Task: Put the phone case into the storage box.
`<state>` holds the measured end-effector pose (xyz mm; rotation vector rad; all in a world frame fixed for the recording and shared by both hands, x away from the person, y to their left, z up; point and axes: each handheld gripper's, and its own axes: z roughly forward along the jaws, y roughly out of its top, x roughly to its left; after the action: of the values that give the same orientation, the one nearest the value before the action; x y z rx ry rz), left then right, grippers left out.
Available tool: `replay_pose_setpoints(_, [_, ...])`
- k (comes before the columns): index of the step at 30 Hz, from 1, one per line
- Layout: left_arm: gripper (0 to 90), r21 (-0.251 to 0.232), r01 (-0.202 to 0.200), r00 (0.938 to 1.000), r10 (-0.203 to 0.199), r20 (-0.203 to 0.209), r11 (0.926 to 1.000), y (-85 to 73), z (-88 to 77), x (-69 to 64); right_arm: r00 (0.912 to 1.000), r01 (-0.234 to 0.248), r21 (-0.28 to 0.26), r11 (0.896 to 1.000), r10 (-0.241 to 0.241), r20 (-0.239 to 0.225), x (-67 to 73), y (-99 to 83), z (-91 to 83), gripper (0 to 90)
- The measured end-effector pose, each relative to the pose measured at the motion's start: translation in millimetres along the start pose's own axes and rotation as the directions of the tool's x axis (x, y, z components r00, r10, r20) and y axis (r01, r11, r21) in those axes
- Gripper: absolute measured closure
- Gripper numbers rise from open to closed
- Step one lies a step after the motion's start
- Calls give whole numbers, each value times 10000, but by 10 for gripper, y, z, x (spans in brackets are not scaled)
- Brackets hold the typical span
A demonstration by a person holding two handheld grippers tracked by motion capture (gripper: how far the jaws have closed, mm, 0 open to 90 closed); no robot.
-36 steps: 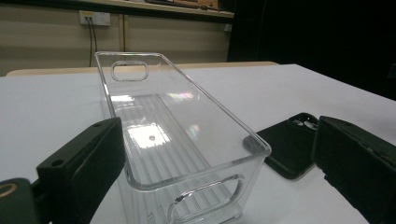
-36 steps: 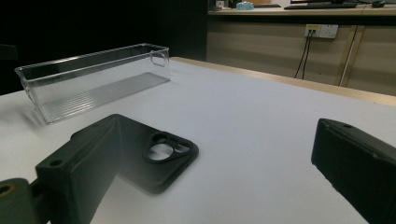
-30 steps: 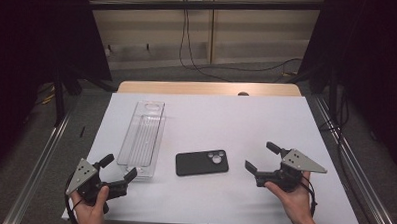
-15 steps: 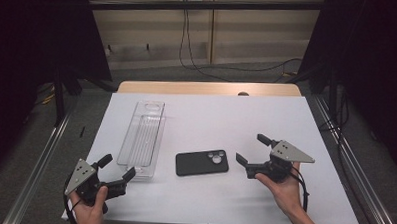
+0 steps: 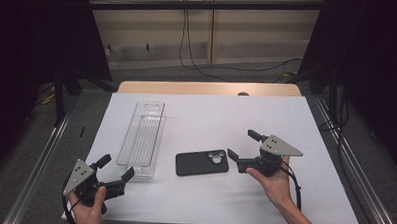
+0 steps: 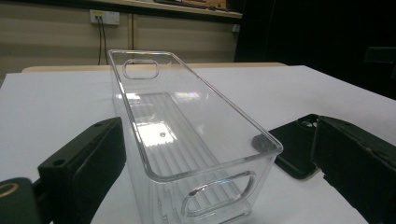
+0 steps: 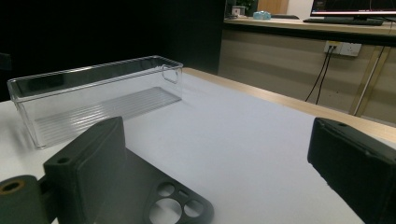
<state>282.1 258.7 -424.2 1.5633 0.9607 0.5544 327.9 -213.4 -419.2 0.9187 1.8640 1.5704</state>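
R gripper [image 5: 244, 151] spread, approx. at phone case [image 5: 201, 163]; L gripper [image 5: 115, 172] spread. Nothing gripped; clear bin [image 5: 142, 138] unloaded.

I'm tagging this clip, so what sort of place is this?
Probably a lab or office workroom: a white table framed by metal rails, a wall socket with cables, and a monitor on a back counter.

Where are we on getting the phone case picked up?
Nothing done: the black phone case lies flat on the table, beside the clear bin. In hand: the right gripper, jaws open, at its camera end. The left gripper is open near the bin. Left: grasp, lift.
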Motion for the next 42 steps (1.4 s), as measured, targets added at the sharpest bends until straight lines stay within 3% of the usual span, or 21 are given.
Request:
replay_pose_setpoints(15, [32, 11, 11, 10000, -11, -32, 10000, 5, -5, 13, 9994, 195, -54, 9998, -197, -278, 89, 52, 338, 55])
replay_pose_setpoints(21, [33, 6, 50, 10000, -50, -49, 10000, 7, 5, 9, 9980, 487, -51, 9988, -489, -399, 148, 91, 458, 100])
replay_pose_setpoints(25, [32, 12, 57, 9999, -57, -97, 10000, 7, 1, 11, 9978, 396, -15, 9992, -396, -526, 192, 85, 544, 124])
replay_pose_setpoints(42, [32, 80, 7, 10000, -6, -36, 10000, 7, 6, 6, 9929, 295, 202, 9994, -269, -1155, 247, 119, 889, 393])
